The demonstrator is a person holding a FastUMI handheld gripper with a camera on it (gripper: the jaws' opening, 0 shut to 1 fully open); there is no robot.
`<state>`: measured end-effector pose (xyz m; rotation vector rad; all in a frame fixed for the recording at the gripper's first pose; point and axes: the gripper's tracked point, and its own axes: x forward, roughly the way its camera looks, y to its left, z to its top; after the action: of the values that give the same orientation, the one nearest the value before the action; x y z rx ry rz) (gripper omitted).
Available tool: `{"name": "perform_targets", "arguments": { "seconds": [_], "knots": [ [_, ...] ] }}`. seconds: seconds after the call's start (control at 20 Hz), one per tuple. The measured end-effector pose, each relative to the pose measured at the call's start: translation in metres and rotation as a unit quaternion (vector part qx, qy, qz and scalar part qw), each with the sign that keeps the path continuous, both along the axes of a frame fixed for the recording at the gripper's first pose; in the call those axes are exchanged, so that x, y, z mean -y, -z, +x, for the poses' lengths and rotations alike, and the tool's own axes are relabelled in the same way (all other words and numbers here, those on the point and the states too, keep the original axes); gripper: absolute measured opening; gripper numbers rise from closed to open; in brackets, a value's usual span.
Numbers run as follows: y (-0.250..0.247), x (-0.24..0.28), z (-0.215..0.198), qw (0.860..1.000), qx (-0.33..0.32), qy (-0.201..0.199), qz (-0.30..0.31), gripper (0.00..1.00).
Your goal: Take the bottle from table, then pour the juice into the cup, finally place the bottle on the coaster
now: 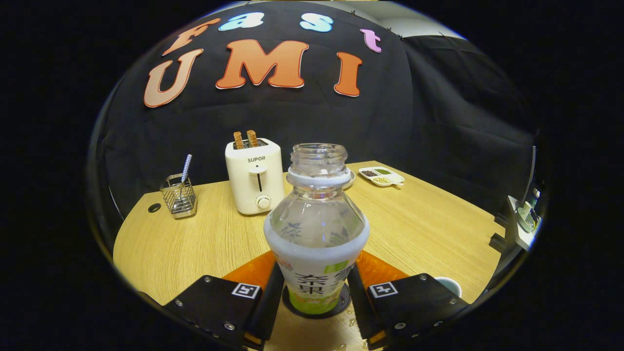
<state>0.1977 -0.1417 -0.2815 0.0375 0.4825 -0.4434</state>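
Observation:
A clear, uncapped bottle [317, 229] with a white and green label stands upright between my fingers, its base on a dark round coaster [342, 305]. My gripper [314, 282] is shut on the bottle, with a black finger pressed against the label on each side. The bottle looks nearly empty. A white cup [449, 285] peeks out just behind my right finger, mostly hidden by it. An orange mat [378, 270] lies under the coaster.
A cream toaster [255, 180] with two toast slices stands beyond the bottle. A wire holder [179, 196] with a utensil sits to its left, and a white divided dish [381, 176] far right. Droplets [352, 322] dot the wooden table [429, 229] by the coaster.

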Motion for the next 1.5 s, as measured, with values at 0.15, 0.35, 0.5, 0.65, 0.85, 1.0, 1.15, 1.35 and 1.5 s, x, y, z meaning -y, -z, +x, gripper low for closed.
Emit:
{"name": "perform_targets", "arguments": {
  "seconds": [0.15, 0.35, 0.5, 0.65, 0.85, 1.0, 1.15, 1.35, 1.5],
  "knots": [
    [-0.001, -0.001, -0.002, 1.0, 0.0, 0.0, 0.006, 0.68],
    [-0.004, -0.003, -0.01, 1.0, -0.002, -0.001, 0.009, 0.79],
    [-0.005, -0.005, -0.016, 1.0, -0.009, -0.003, 0.013, 0.92],
    [-0.019, -0.008, -0.025, 1.0, -0.004, -0.013, 0.02, 0.97],
    [-0.055, -0.011, -0.043, 1.0, 0.017, -0.017, 0.019, 0.97],
    [-0.093, -0.015, -0.06, 0.999, 0.043, -0.022, 0.011, 0.97],
    [-0.136, -0.031, -0.077, 0.996, 0.073, -0.043, 0.01, 0.97],
    [-0.187, -0.063, -0.107, 0.99, 0.108, -0.088, 0.013, 0.97],
    [-0.222, -0.093, -0.128, 0.98, 0.148, -0.126, 0.034, 0.97]
  ]
}}
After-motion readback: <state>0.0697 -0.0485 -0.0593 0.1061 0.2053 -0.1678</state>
